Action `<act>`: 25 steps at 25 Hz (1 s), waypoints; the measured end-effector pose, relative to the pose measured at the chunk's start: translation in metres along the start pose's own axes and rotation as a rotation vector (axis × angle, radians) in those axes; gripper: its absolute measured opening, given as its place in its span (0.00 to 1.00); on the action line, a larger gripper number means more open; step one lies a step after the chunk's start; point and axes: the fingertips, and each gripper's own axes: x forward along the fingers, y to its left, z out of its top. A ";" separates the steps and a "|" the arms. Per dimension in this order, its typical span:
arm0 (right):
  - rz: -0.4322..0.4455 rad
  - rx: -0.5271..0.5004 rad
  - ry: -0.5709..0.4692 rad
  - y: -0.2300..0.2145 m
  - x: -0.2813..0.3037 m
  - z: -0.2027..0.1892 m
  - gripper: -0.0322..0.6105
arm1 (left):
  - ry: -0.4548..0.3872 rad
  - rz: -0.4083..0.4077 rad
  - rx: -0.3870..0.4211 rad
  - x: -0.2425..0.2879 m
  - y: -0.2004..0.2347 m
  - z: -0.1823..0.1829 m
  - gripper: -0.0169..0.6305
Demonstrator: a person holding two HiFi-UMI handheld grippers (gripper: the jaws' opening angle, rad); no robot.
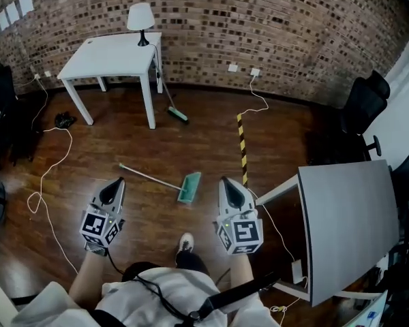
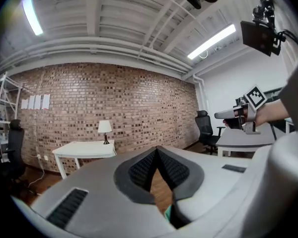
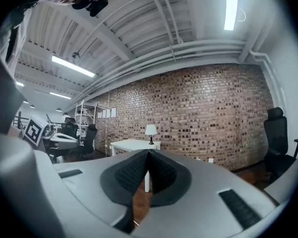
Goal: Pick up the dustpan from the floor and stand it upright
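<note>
**Both claws at the outset of the pick-up, held roughly level above the floor.** The left claw and the right claw are each clenched, pad against pad. Nothing is caught between the pads, so nothing is grasped.

The dustpan lies flat on the wooden floor, just ahead of the claws and between them. Its teal pan is nearer the right claw, and its thin handle runs off toward the tip of the left claw. The reach is judged not yet begun.

For a sound grasp, one claw is best opened before it is lowered. It is then tilted downward and closed across the handle close to the pan, where the weight is judged to sit. If the slim shaft is taken at its far end, it is likely to roll or pivot. The second claw may be used to steady the free end while the pan's edge is set down and the handle is swung upright. The white cable, out to the left of the left claw, is to be kept clear of.

Farther ahead, a broom leans at a white surface bearing a lamp, in front of a brick wall.
</note>
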 end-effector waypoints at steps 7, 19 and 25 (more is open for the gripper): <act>0.029 -0.001 -0.002 -0.007 0.068 0.008 0.03 | -0.025 0.002 0.043 0.060 0.036 0.030 0.02; -0.017 0.001 0.047 0.010 0.114 0.003 0.03 | -0.022 -0.076 -0.175 0.089 0.089 -0.002 0.06; -0.049 0.016 0.107 0.009 0.136 -0.022 0.09 | 0.005 -0.065 -0.369 0.100 0.136 -0.058 0.09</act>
